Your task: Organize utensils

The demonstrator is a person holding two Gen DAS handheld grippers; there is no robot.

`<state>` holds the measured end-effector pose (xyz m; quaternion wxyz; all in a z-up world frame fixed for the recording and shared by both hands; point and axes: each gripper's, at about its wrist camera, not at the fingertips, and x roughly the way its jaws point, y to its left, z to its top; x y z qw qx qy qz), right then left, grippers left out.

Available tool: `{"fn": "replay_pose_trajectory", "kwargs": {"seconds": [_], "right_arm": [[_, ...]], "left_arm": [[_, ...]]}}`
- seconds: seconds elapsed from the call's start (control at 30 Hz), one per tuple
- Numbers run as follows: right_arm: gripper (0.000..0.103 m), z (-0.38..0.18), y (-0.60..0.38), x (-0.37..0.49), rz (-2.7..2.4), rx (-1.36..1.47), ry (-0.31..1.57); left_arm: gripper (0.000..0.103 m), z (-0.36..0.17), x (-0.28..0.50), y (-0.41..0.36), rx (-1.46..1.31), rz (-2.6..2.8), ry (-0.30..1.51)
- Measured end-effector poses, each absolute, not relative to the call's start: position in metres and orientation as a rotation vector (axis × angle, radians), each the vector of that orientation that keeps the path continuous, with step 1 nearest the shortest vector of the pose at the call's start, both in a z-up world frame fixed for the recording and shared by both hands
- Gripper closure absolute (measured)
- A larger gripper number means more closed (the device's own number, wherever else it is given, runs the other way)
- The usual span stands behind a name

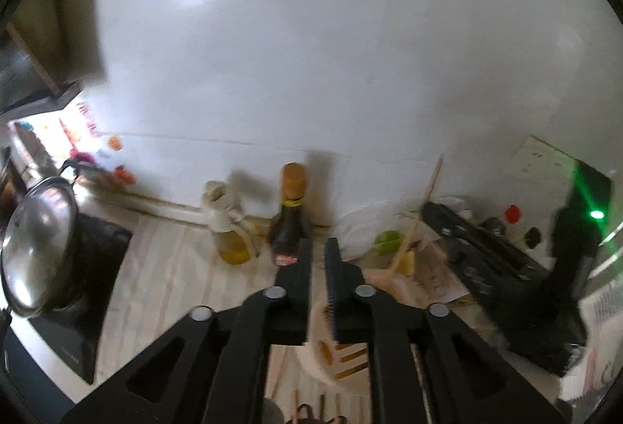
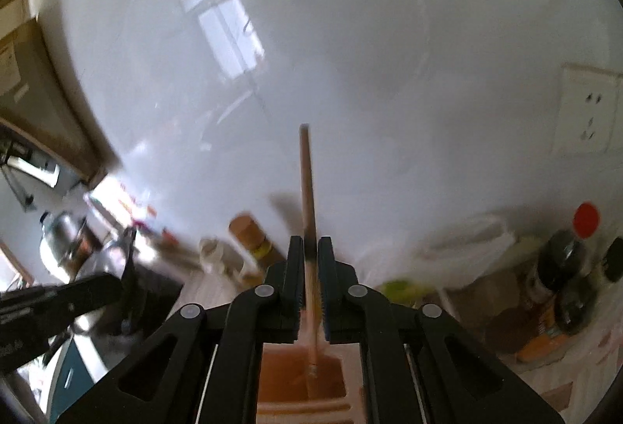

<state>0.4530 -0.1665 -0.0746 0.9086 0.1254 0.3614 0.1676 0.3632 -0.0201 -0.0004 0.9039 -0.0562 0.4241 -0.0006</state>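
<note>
Right wrist view: wall [image 2: 350,54] fills most of frame. Holder [image 2: 303,381] is seen below right gripper [image 2: 310,260], cut off by frame edge. Chopstick [image 2: 307,190] is stood upright between narrowly parted jaws, lower end in holder, likely being released there; pad contact cannot be told. Left gripper [image 1: 318,260]: jaws slightly apart, nothing held. Whole scene is blurred.

No text is showing clearly enough to read: the red label on the dark sauce bottle [image 1: 287,229] and the cooktop's [image 1: 83,307] faint marking are blurring out.
</note>
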Motion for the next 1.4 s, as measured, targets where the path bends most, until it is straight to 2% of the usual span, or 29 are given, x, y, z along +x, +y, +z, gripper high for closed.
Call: {"fn": "replay_pose_trajectory", "kwargs": {"seconds": [0.03,0.07,0.1,0.23,0.3,0.37,0.4,0.43,0.5,0.57,0.6,0.63,0.67,0.7,0.73,0.8,0.83,0.97,1.07,1.13,1.17,1.2,1.23,1.4], "right_arm": [[0.059,-0.074,-0.167,0.449,0.346,0.254,0.745],[0.052,-0.071,-0.168,0.443,0.345,0.248,0.736],[0.048,-0.068,-0.17,0.436,0.339,0.244,0.73],[0.048,-0.061,-0.182,0.411,0.31,0.258,0.739],[0.048,-0.06,-0.189,0.398,0.285,0.266,0.743],[0.044,-0.063,-0.2,0.382,0.263,0.283,0.749],[0.037,-0.064,-0.207,0.374,0.258,0.297,0.744],[0.023,-0.067,-0.212,0.364,0.247,0.306,0.741],[0.007,-0.077,-0.221,0.345,0.198,0.315,0.751],[0.006,-0.091,-0.229,0.331,0.146,0.32,0.805],[0.006,-0.101,-0.234,0.324,0.109,0.32,0.841],[0.011,-0.113,-0.239,0.317,0.075,0.327,0.88],[0.021,-0.123,-0.244,0.314,0.049,0.343,0.907],[0.049,-0.138,-0.25,0.309,0.017,0.364,0.953],[0.061,-0.151,-0.254,0.307,0.002,0.369,1.001],[0.063,-0.181,-0.266,0.298,-0.027,0.418,1.075],[0.063,-0.193,-0.27,0.294,-0.044,0.429,1.103],[0.063,-0.23,-0.285,0.281,-0.102,0.457,1.181],[0.063,-0.253,-0.292,0.274,-0.138,0.471,1.232],[0.063,-0.264,-0.294,0.272,-0.157,0.462,1.26],[0.063,-0.268,-0.291,0.274,-0.16,0.46,1.273],[0.063,-0.274,-0.292,0.274,-0.165,0.462,1.292],[0.063,-0.278,-0.292,0.274,-0.172,0.457,1.313],[0.063,-0.285,-0.284,0.272,-0.174,0.438,1.362]], "left_arm": [[0.057,-0.002,0.36,-0.016,-0.123,0.008,0.875],[0.04,-0.004,0.356,-0.01,-0.132,0.019,0.865],[0.014,-0.006,0.351,-0.004,-0.139,0.035,0.857],[0.009,-0.015,0.333,0.012,-0.147,0.059,0.846],[0.0,-0.022,0.325,0.016,-0.132,0.066,0.862],[0.0,-0.031,0.317,0.019,-0.123,0.066,0.874],[0.0,-0.038,0.312,0.02,-0.113,0.073,0.885],[0.0,-0.044,0.31,0.02,-0.105,0.078,0.897],[0.0,-0.062,0.304,0.02,-0.077,0.089,0.934],[0.0,-0.089,0.301,0.019,-0.023,0.112,0.997],[0.0,-0.103,0.301,0.019,0.001,0.129,1.03],[0.0,-0.115,0.3,0.019,0.021,0.137,1.054],[0.0,-0.132,0.3,0.018,0.049,0.147,1.089],[0.0,-0.149,0.301,0.017,0.076,0.15,1.128],[0.002,-0.162,0.302,0.016,0.098,0.147,1.156],[0.007,-0.196,0.306,0.012,0.143,0.124,1.228],[0.016,-0.206,0.309,0.011,0.154,0.117,1.254],[0.031,-0.254,0.319,0.003,0.155,0.042,1.368],[0.049,-0.278,0.327,-0.004,0.16,-0.011,1.398],[0.076,-0.288,0.329,-0.008,0.159,-0.029,1.412],[0.083,-0.293,0.331,-0.008,0.15,-0.036,1.421],[0.094,-0.294,0.33,-0.008,0.132,-0.05,1.413],[0.099,-0.294,0.329,-0.007,0.132,-0.046,1.414],[0.099,-0.294,0.301,0.005,0.122,-0.019,1.432]]}}
